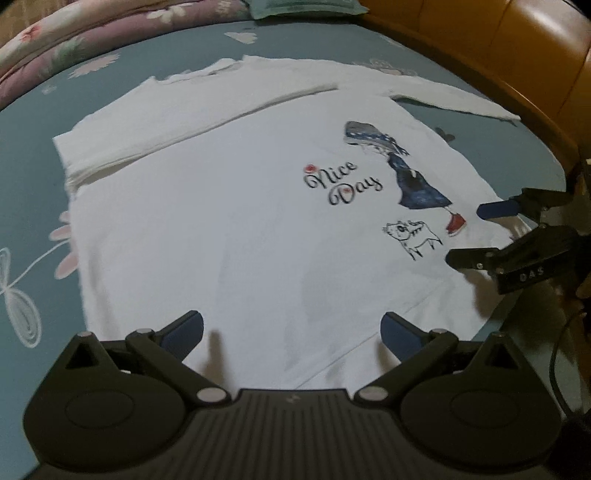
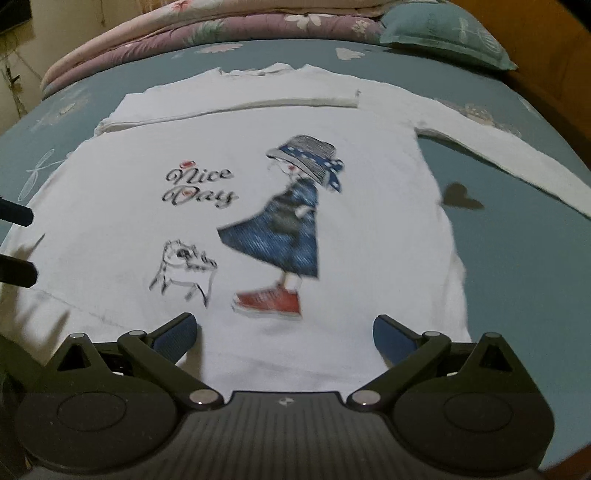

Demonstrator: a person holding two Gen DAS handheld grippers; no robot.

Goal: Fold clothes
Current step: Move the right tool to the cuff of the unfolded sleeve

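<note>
Flat on teal floral bedsheet [image 1: 33, 206], soft white printed long-sleeve shirt [image 1: 207, 236].

White shirt [image 2: 258, 122] with blue-dressed girl print [image 2: 291, 221]; teal floral sheet [image 2: 517, 258]; quilt [image 2: 221, 26] seemingly pink-mauve floral.

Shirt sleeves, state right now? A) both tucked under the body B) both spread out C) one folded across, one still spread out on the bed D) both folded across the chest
C: on the white shirt, one sleeve lies folded across the top of the body, while the other sleeve stretches out over the blue sheet.
</note>
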